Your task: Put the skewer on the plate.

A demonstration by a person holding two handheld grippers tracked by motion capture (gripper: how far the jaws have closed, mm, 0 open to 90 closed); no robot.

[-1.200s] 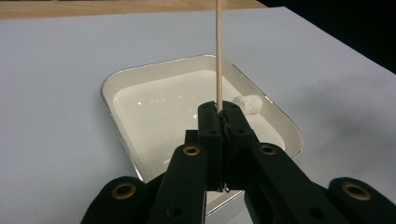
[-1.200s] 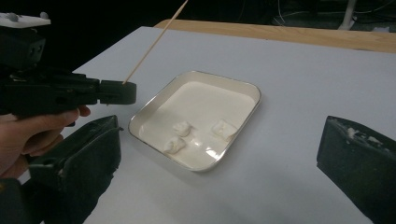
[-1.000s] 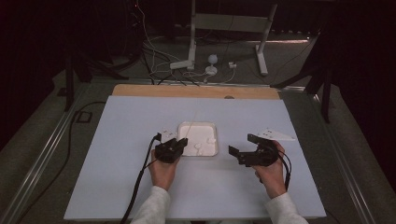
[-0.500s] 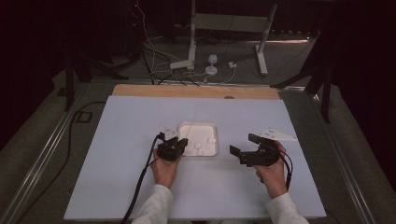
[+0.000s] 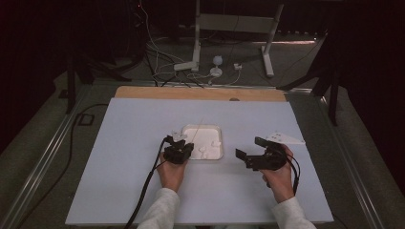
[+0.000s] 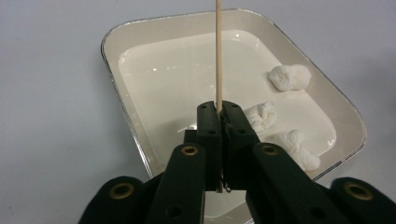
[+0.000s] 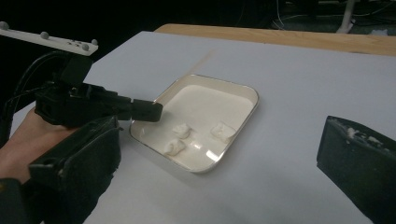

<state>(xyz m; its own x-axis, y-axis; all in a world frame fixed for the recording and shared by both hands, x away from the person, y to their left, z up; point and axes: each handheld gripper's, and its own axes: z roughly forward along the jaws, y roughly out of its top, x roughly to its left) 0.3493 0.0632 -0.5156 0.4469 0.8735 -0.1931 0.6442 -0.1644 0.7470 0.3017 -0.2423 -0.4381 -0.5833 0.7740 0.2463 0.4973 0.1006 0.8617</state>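
Skewer (image 6: 218, 51) stands clamped between the jaws of the left gripper (image 6: 219, 114), which have just been easing apart slightly; it points out over the white tray (image 6: 140, 42) near the middle of the table (image 5: 133, 124). Three white lumps (image 6: 289, 77) lie in the tray beside the skewer, toward its right edge. Farther right, the right gripper (image 5: 250, 148) hovers beside the tray, jaws wide apart and empty.

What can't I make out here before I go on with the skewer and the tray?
- Skewer tip: cut off by the top edge of the left gripper view; blurred in the right gripper view.
- Tray near corner: hidden behind the left gripper.
- White lumps: too small in the high view.
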